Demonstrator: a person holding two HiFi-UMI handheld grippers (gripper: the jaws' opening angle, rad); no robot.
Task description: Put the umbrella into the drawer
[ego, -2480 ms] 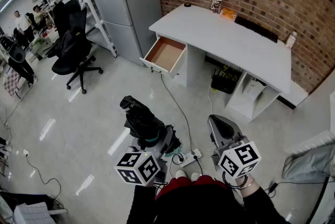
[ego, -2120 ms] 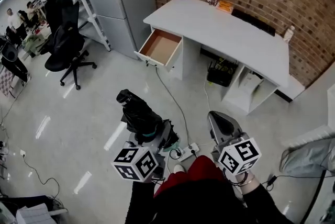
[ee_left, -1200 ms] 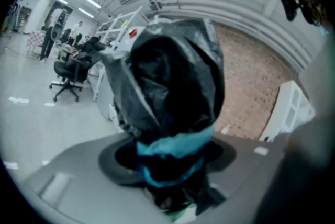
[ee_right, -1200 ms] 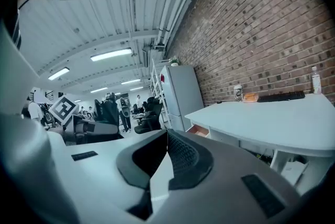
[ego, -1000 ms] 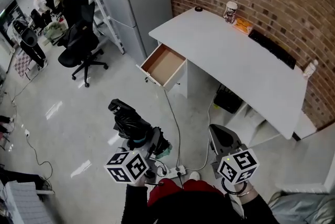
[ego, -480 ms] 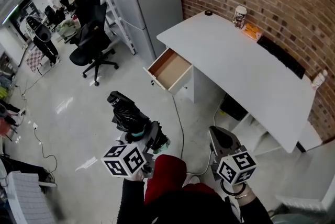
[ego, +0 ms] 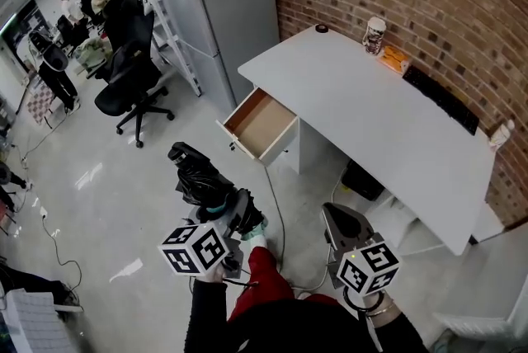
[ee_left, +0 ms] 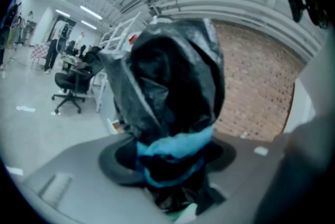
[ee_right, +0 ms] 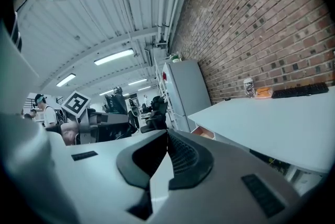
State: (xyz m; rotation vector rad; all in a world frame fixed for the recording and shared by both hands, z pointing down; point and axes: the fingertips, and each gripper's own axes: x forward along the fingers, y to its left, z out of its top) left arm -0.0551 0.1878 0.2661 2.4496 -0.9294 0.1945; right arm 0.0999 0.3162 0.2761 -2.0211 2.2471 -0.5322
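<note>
Left gripper [ego: 219, 208] clamps the umbrella [ego: 196, 178]; the open drawer [ego: 258, 123] lies well ahead, so we must still stow it.

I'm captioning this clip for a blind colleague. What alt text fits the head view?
Seen from above, the left claw holds a folded black umbrella over a pale floor, short of a white desk whose drawer stands open. The right claw is shut, holding nothing.
</note>
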